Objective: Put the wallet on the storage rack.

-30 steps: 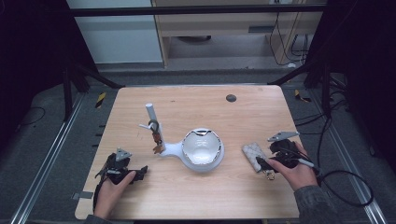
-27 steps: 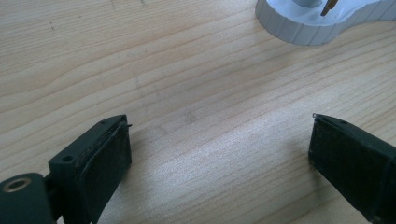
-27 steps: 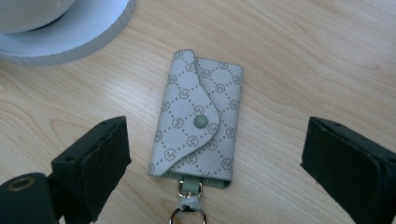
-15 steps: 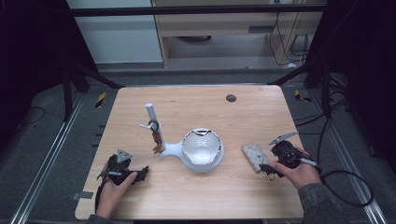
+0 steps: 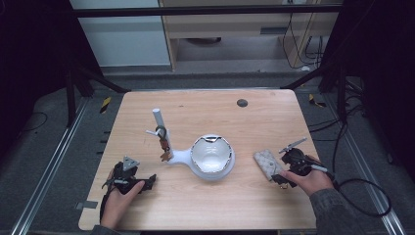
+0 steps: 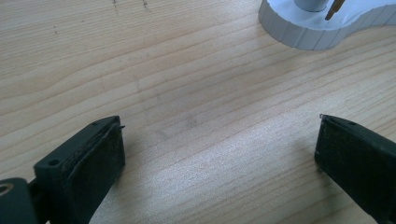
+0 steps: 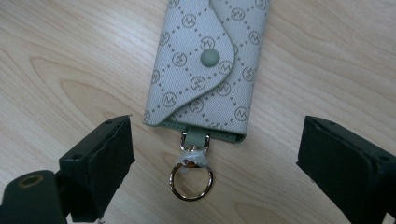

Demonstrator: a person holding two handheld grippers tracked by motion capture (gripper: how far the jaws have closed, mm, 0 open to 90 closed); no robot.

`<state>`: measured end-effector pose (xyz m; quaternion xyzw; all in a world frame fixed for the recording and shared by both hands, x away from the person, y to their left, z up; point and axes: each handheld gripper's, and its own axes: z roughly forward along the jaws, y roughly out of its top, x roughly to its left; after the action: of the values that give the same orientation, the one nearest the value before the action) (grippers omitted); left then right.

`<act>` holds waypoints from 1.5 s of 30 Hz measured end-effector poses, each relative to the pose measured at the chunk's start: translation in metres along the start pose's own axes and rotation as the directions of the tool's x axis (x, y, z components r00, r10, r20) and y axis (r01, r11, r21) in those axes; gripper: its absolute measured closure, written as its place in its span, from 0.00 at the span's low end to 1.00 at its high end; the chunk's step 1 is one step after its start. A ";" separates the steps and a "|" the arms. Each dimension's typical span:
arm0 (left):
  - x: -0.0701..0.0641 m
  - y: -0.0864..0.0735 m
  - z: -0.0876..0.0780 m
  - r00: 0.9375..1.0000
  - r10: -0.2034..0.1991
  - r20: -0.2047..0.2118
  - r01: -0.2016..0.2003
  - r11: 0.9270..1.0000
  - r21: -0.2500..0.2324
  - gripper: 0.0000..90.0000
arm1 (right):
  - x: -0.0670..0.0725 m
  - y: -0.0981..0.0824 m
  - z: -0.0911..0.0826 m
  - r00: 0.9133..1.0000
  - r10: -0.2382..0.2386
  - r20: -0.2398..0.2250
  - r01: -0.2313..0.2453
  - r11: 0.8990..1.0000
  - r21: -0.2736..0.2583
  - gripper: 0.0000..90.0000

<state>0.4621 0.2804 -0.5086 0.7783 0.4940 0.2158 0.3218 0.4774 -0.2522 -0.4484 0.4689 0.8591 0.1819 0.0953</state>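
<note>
Pale wooden table (image 5: 244,127) carries a grey patterned key pouch (image 7: 208,65) lying flat near its right edge. Right gripper (image 7: 215,163) has just been widening, jaws spread either side of the pouch's metal ring (image 7: 190,179), untouched. Left gripper (image 6: 219,154) gapes wide over bare wood near a white stand (image 5: 205,156).

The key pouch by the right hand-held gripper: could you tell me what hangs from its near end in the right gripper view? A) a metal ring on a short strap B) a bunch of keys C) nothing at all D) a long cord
A: a metal ring hangs on a short strap from the key pouch, lying flat on the table between the open jaws of the right hand-held gripper, with no key on it.
</note>
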 end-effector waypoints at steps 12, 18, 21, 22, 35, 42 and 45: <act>0.000 0.000 0.000 1.000 0.002 0.003 -0.002 1.000 0.002 0.00 | -0.003 0.000 0.005 1.000 0.015 -0.024 -0.014 0.998 0.056 0.15; 0.000 0.000 0.001 1.000 0.002 0.004 -0.002 1.000 0.001 0.00 | -0.005 0.003 0.013 0.999 0.020 -0.031 -0.018 0.997 0.081 0.16; 0.000 0.000 0.001 1.000 0.005 0.005 -0.005 1.000 0.002 0.00 | -0.007 0.007 0.017 0.999 0.030 -0.039 -0.027 0.997 0.070 0.16; 0.000 0.000 0.001 1.000 0.007 0.005 -0.007 1.000 0.002 0.00 | -0.006 0.008 0.018 0.998 0.042 -0.046 -0.038 0.997 0.069 0.16; 0.000 0.000 0.001 1.000 0.013 0.008 -0.013 1.000 0.003 0.00 | 0.002 0.017 0.032 0.996 0.091 -0.020 -0.089 0.994 0.068 0.18; 0.000 0.000 0.001 1.000 0.015 0.011 -0.015 1.000 0.002 0.00 | 0.006 0.020 0.037 0.998 0.068 -0.016 -0.067 0.994 0.082 0.23; -0.001 0.000 0.001 1.000 0.013 0.012 -0.013 1.000 0.004 0.00 | 0.006 0.021 0.037 0.998 0.063 0.000 -0.062 0.995 0.083 0.28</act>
<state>0.4625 0.2794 -0.5089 0.7835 0.4874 0.2122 0.3217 0.5023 -0.2286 -0.4742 0.4988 0.8509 0.1497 0.0691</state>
